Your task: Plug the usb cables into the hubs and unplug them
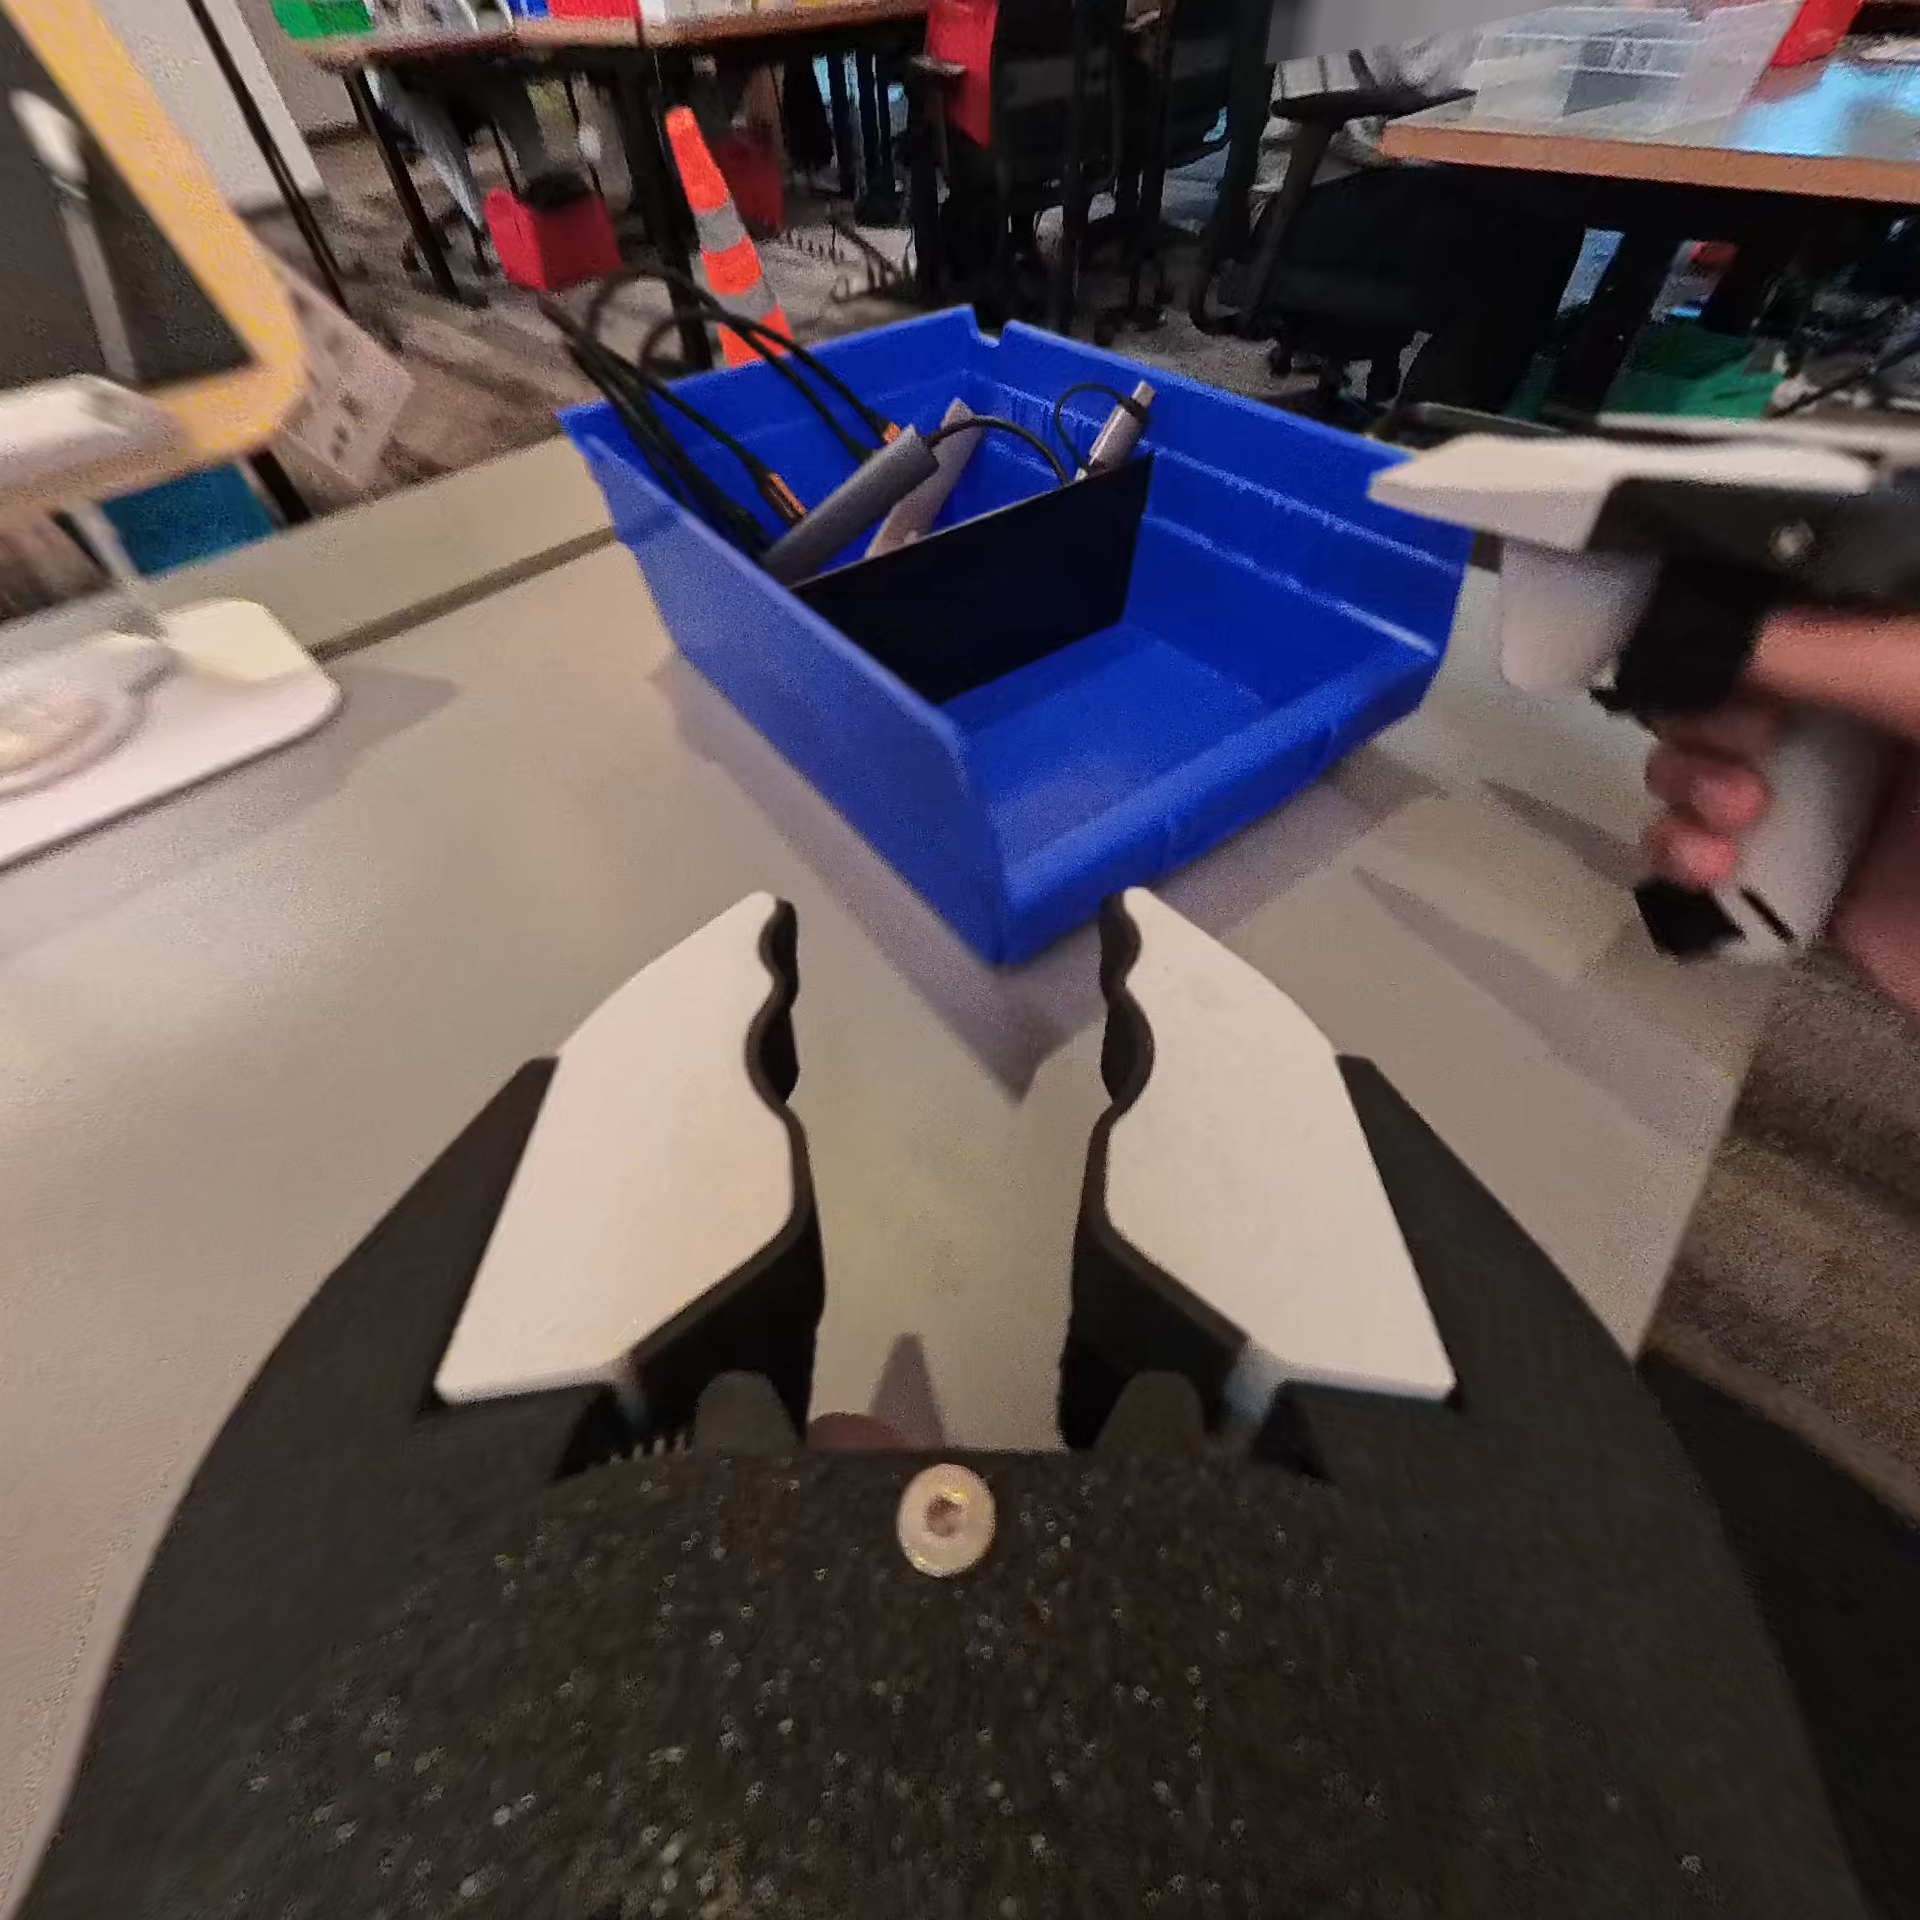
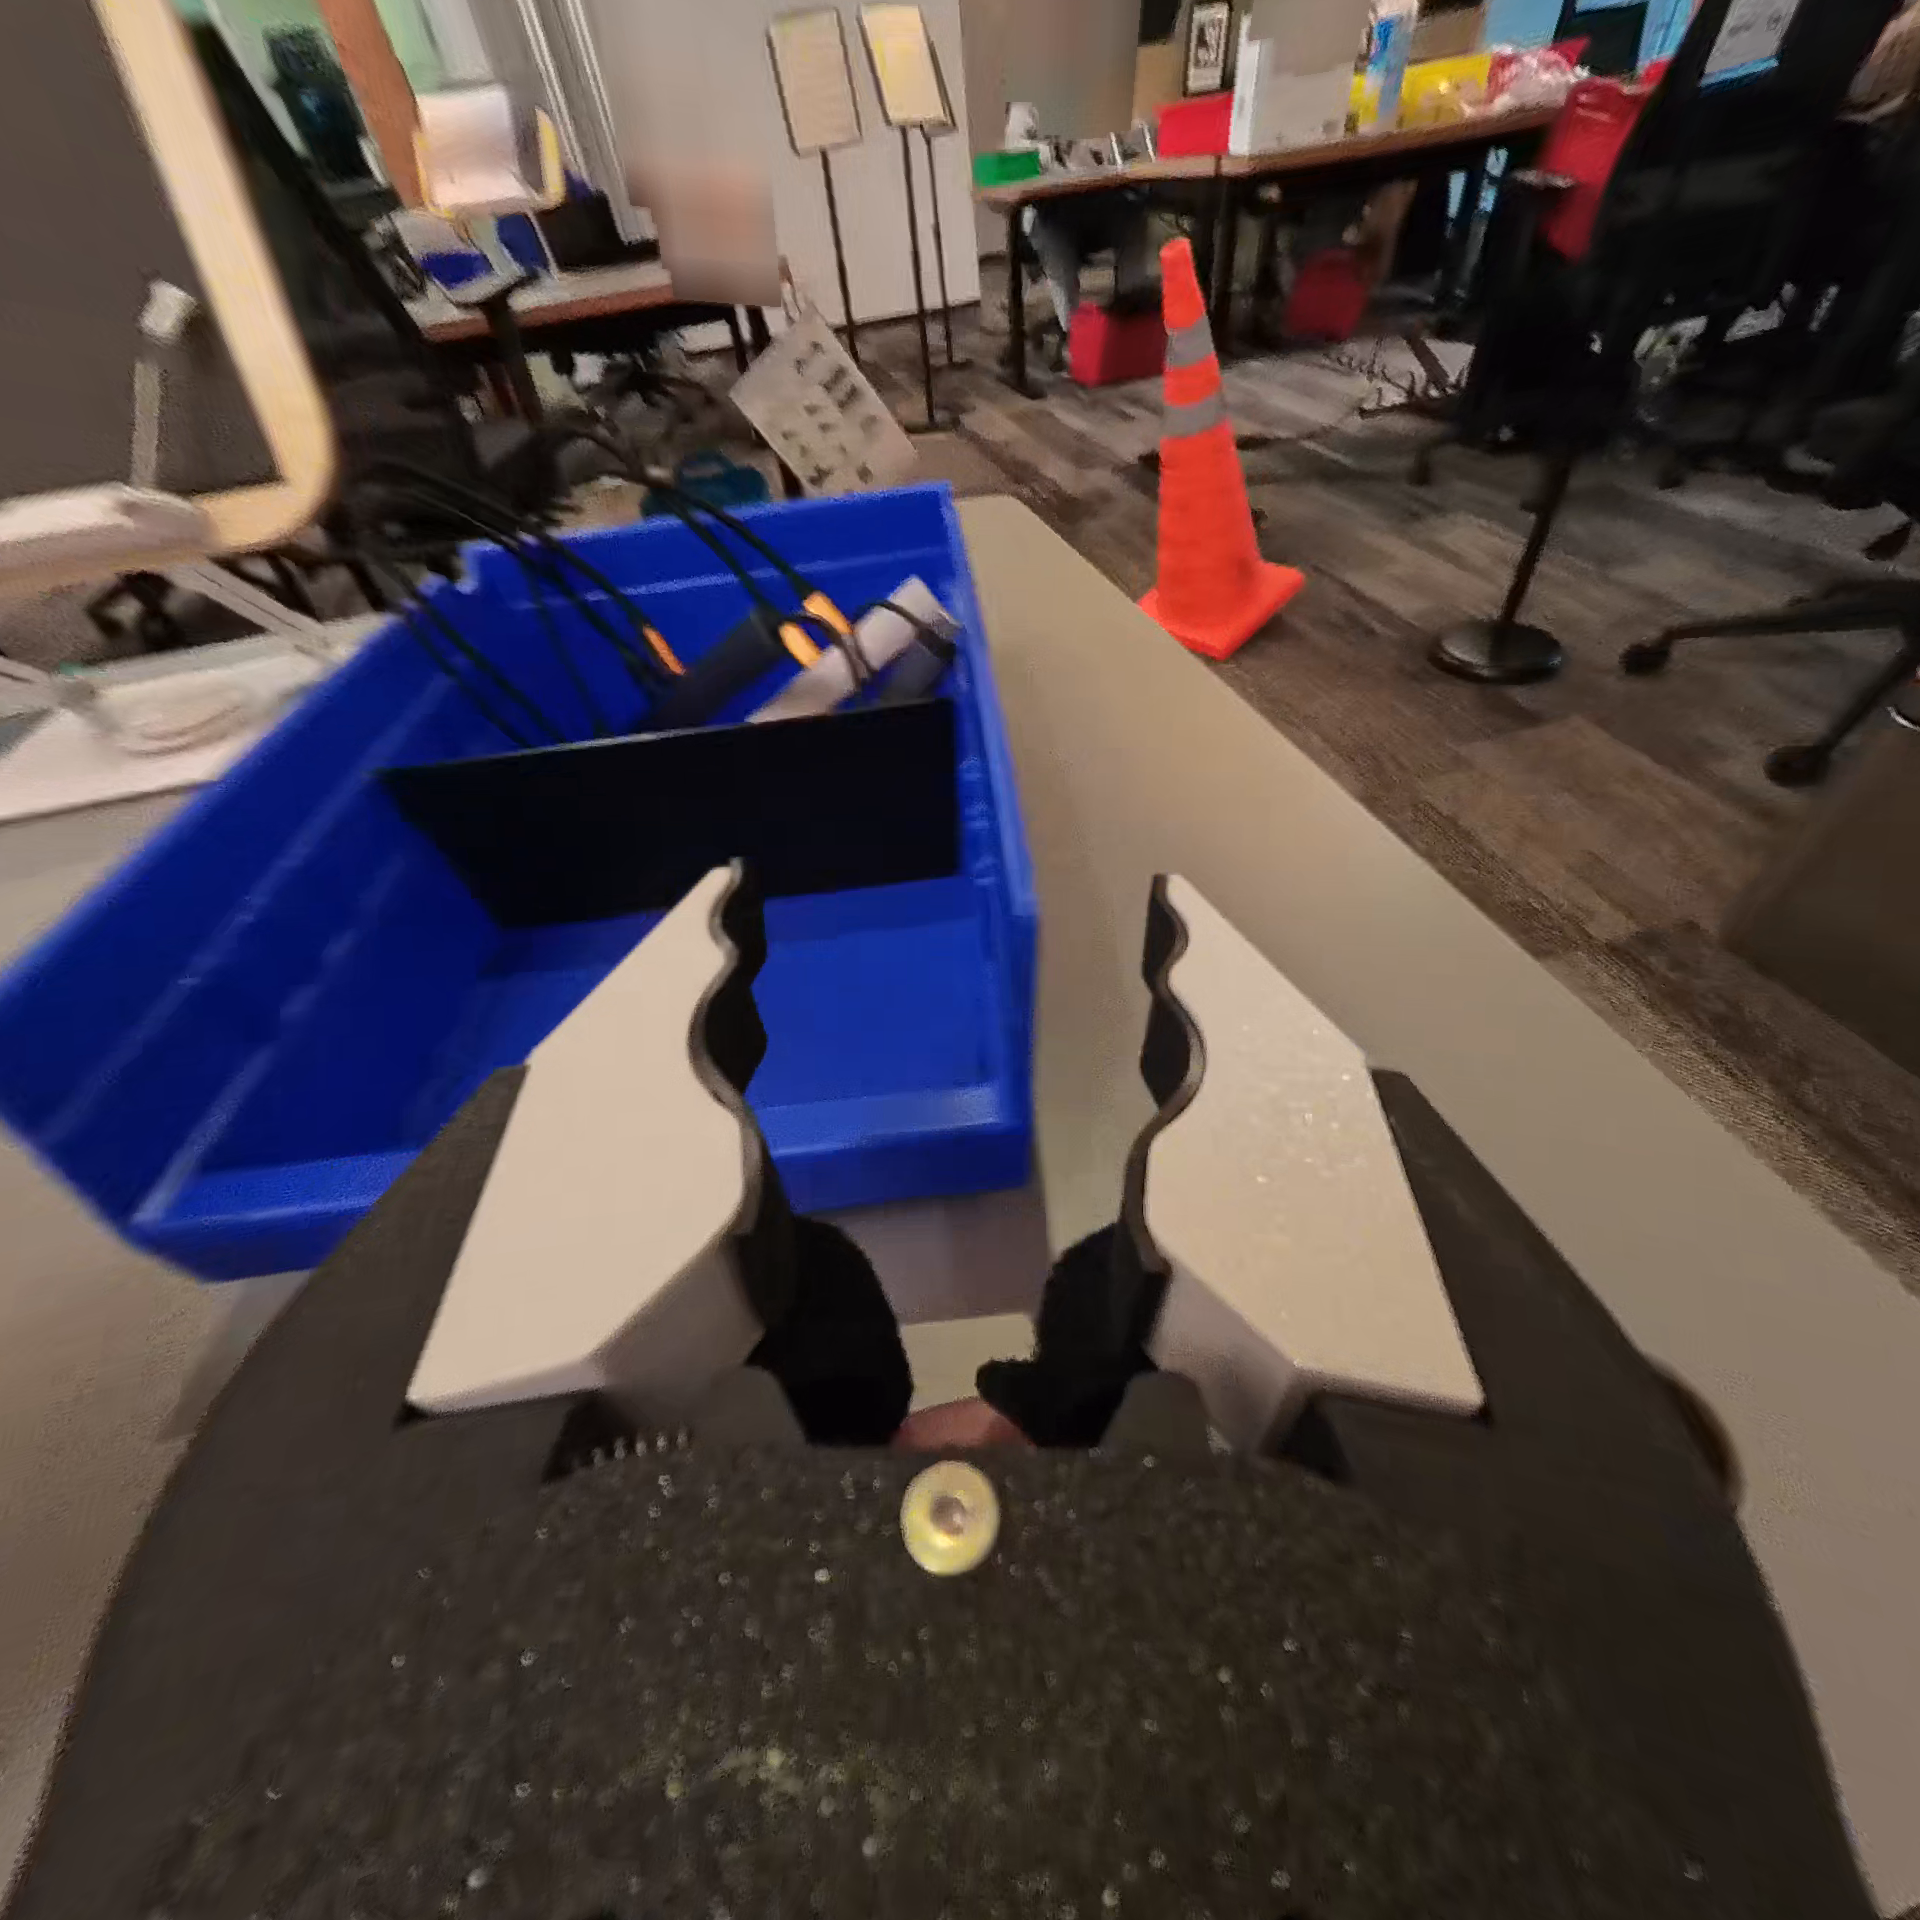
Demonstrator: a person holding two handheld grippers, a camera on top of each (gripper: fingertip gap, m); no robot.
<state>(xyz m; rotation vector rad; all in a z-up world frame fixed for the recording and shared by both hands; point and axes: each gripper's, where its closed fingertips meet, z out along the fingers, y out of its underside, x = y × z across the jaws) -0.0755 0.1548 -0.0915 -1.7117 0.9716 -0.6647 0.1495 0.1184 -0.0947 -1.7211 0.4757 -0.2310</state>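
Observation:
A blue bin [image 1: 1039, 821] stands on the grey table, split by a black divider [image 1: 997, 592]. Its far compartment holds grey hubs [image 1: 862, 499] and black USB cables with orange-tipped plugs [image 1: 781, 497]. The near compartment is empty. My left gripper [image 1: 948, 920] is open and empty, hovering just short of the bin's near corner. In the right wrist view the bin [image 2: 208, 935], divider [image 2: 675, 810], hubs [image 2: 894, 634] and cables [image 2: 582, 623] show too. My right gripper [image 2: 951, 894] is open and empty above the bin's near right edge. It also shows at the right in the left wrist view [image 1: 1507, 499].
A white pad with coiled white cable [image 1: 135, 717] lies on the table at left. An orange traffic cone [image 2: 1195, 457] stands on the floor beyond the table's right edge. A wood-framed board [image 2: 218, 312] stands at the far left. Desks and chairs fill the background.

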